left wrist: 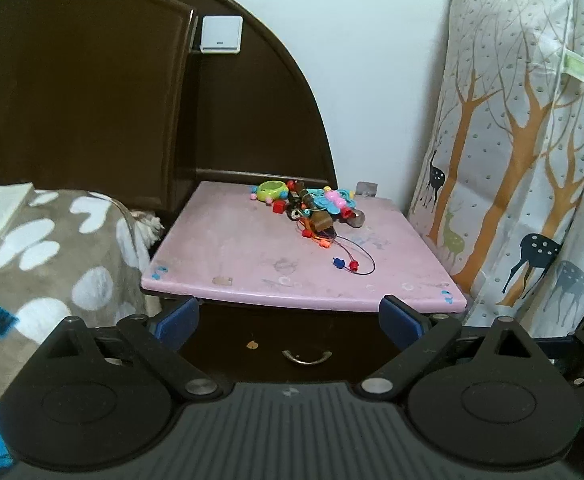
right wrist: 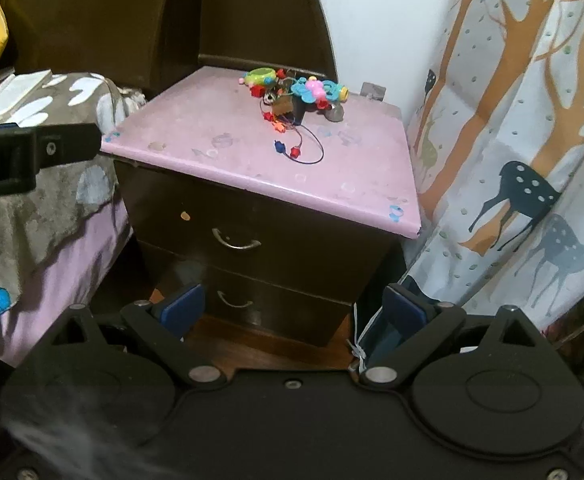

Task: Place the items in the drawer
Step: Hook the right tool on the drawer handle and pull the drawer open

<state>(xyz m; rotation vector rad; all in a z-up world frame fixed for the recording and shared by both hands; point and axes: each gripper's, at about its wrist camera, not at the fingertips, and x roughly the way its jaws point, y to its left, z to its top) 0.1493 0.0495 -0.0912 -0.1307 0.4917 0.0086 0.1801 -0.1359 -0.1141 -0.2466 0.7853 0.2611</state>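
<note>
A pile of small colourful toys (left wrist: 308, 204) lies at the back of the pink top (left wrist: 251, 256) of a dark nightstand; it also shows in the right wrist view (right wrist: 296, 92). A beaded string (left wrist: 348, 264) trails forward from it. The top drawer (right wrist: 251, 232) is closed, with a metal handle (right wrist: 235, 240); the handle also shows in the left wrist view (left wrist: 307, 357). A lower drawer (right wrist: 235, 300) is closed too. My left gripper (left wrist: 289, 318) is open and empty, in front of the nightstand at drawer height. My right gripper (right wrist: 294, 308) is open and empty, higher and further back.
A bed with a grey spotted blanket (left wrist: 51, 248) stands left of the nightstand, with a dark headboard (left wrist: 91, 92) behind. A fabric wardrobe with a tree and deer print (left wrist: 524, 160) stands close on the right. The left gripper's body (right wrist: 23, 156) shows at the left edge of the right wrist view.
</note>
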